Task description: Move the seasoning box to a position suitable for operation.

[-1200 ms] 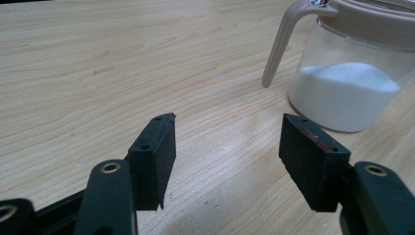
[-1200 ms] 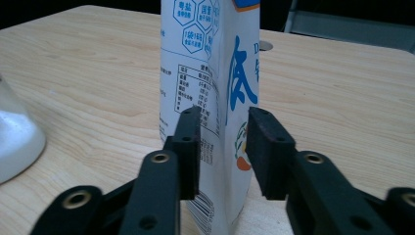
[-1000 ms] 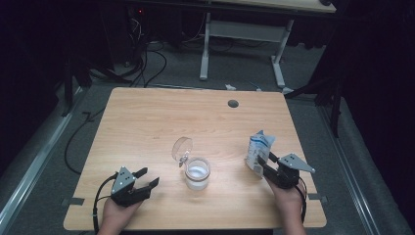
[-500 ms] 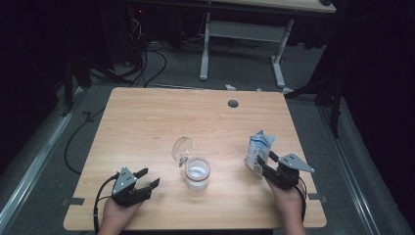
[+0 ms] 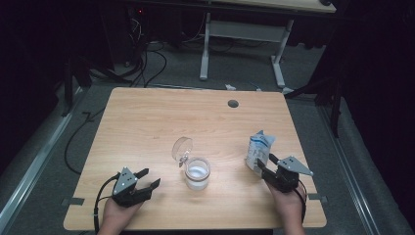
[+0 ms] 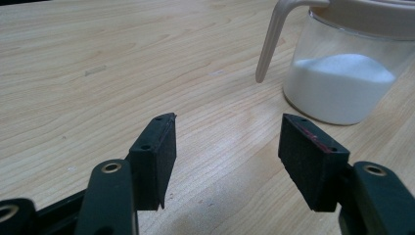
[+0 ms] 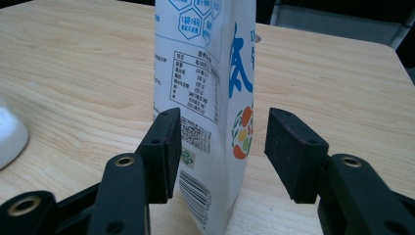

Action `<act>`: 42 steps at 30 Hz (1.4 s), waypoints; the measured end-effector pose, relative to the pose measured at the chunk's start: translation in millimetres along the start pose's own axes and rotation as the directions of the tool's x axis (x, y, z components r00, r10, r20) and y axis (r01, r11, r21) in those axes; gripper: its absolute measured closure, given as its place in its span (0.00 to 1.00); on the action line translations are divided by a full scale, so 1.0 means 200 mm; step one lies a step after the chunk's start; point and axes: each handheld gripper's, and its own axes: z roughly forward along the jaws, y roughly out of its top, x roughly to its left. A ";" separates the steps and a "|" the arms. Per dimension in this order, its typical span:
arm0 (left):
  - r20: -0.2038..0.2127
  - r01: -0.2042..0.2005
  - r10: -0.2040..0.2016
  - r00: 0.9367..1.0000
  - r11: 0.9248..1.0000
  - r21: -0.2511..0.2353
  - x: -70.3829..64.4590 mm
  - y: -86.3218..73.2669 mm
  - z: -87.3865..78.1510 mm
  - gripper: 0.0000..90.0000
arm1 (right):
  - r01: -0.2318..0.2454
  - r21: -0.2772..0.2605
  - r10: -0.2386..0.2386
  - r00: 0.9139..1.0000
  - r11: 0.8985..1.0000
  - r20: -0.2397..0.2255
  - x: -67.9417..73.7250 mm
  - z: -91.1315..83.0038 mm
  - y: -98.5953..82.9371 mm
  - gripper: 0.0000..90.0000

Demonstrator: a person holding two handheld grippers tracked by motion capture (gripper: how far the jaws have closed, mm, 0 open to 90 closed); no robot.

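Little has changed over the last second. One bag [image 5: 258,151] stands upright on the right side of the bench [image 5: 147,122], as it did a second ago, and the right gripper [image 5: 264,164] has crept only slightly closer to its near edge. In the right gripper view the bag [image 7: 210,93] rises between the two fingers [image 7: 164,147], which are spread wide. The left one sits just beside or lightly against the printed face, while the right one stands apart from the bag's edge. Nothing is clamped yet.

Toward the middle of the bench stands a jar [image 5: 197,173] partly filled with white powder, its round lid [image 5: 182,147] swung up and back on the far-left side, so the mouth is open. The jar and bag are well apart and neither has moved.

At the near-left corner, the left gripper [image 5: 147,178] rests low on the bench where it was, fingers [image 6: 156,161] open and holding nothing. In its own view the jar [image 6: 342,83] sits near, ahead and to the right, with a pale loop hanging from the rim.

Judging from this, the small advance of the right gripper means the grasp on the bag is set up but not made. The likely next move is to close on the bag and carry it to the open jar, perhaps with the left gripper steadying the jar.
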 end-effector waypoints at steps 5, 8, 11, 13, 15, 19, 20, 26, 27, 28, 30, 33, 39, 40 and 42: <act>-0.005 0.004 -0.004 1.000 1.000 -0.004 0.00 0.00 0.00 0.44 | 0.002 0.003 -0.002 1.000 1.000 0.003 0.01 -0.01 -0.01 0.54; -0.005 0.004 -0.004 1.000 1.000 -0.005 0.00 0.00 0.00 0.44 | -0.001 0.006 0.001 1.000 1.000 0.013 0.00 -0.03 -0.03 0.54; -0.003 -0.001 0.001 1.000 1.000 -0.003 0.00 0.00 0.00 0.44 | -0.006 0.007 0.006 1.000 1.000 0.018 0.00 -0.05 -0.05 0.54; -0.002 -0.005 0.005 1.000 1.000 0.001 0.00 0.00 0.00 0.44 | -0.013 0.011 0.013 1.000 1.000 0.018 -0.01 -0.05 -0.06 0.54; -0.002 -0.003 0.003 1.000 1.000 0.000 0.00 0.00 0.00 0.44 | -0.016 0.016 0.016 1.000 1.000 0.019 -0.02 -0.06 -0.07 0.54; 0.000 -0.001 0.001 1.000 1.000 -0.006 0.00 0.00 0.00 0.44 | -0.007 0.024 0.007 1.000 1.000 0.021 -0.01 -0.07 -0.09 0.54; 0.001 -0.002 0.002 1.000 1.000 -0.005 0.00 0.00 0.00 0.44 | -0.006 0.025 0.006 1.000 1.000 0.022 -0.01 -0.07 -0.10 0.54; 0.004 -0.008 0.008 1.000 1.000 -0.002 -0.01 0.00 0.00 0.45 | 0.001 0.031 -0.002 1.000 1.000 0.028 0.00 -0.08 -0.11 0.55; 0.004 -0.009 0.009 1.000 1.000 -0.003 -0.01 0.00 0.00 0.45 | 0.003 0.030 -0.004 1.000 1.000 0.028 0.00 -0.08 -0.11 0.55; 0.004 -0.008 0.008 1.000 1.000 -0.003 -0.01 0.00 0.00 0.45 | 0.006 0.028 -0.007 1.000 1.000 0.031 0.01 -0.08 -0.11 0.55; 0.004 -0.008 0.008 1.000 1.000 -0.003 -0.01 0.00 0.00 0.45 | 0.003 0.026 -0.004 0.999 1.000 0.033 0.01 -0.08 -0.11 0.55; 0.003 -0.010 0.010 1.000 1.000 -0.003 -0.01 0.00 0.00 0.45 | 0.003 0.023 -0.003 0.999 1.000 0.036 0.02 -0.08 -0.11 0.55; 0.002 -0.009 0.009 1.000 1.000 -0.003 -0.01 0.00 0.00 0.45 | 0.013 0.022 -0.014 0.999 1.000 0.034 0.04 -0.09 -0.11 0.59; 0.003 -0.010 0.010 1.000 1.000 -0.003 -0.01 0.00 0.00 0.45 | 0.013 0.021 -0.014 0.999 1.000 0.036 0.05 -0.09 -0.11 0.60; 0.004 -0.012 0.012 1.000 1.000 -0.003 -0.01 0.00 0.00 0.45 | 0.015 0.029 -0.016 0.999 0.999 0.039 0.06 -0.10 -0.13 0.61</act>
